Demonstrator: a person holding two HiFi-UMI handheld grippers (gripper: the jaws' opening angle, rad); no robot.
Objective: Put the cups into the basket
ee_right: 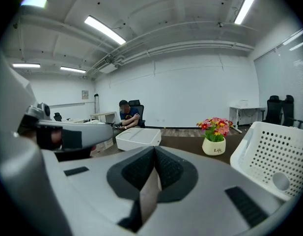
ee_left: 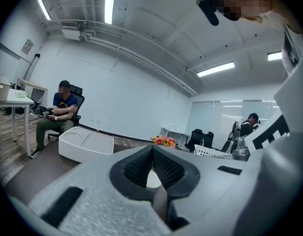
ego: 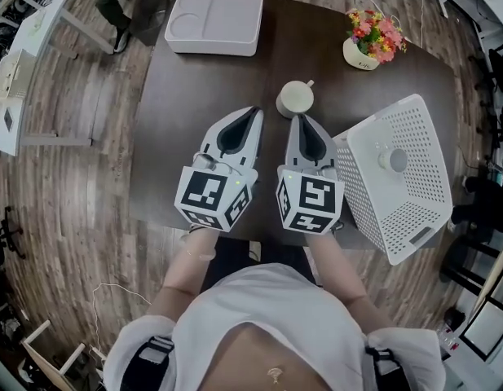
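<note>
Cup (ego: 295,99) stands upright near the middle of the dark table (ego: 194,88), mouth up and long axis vertical. Its small handle (ego: 307,83) points away from the person and slightly right. The left gripper (ego: 253,114) and right gripper (ego: 299,120) lie side by side just short of it, each with jaws closed tip to tip and nothing held. A white perforated basket (ego: 414,137) sits at the table's right edge, near the right gripper. A white tray (ego: 214,21) and a flower pot (ego: 370,41) stand at the far side. A round pale shape on the basket is hard to identify. The left gripper view shows only a pale sliver behind its pads.
</note>
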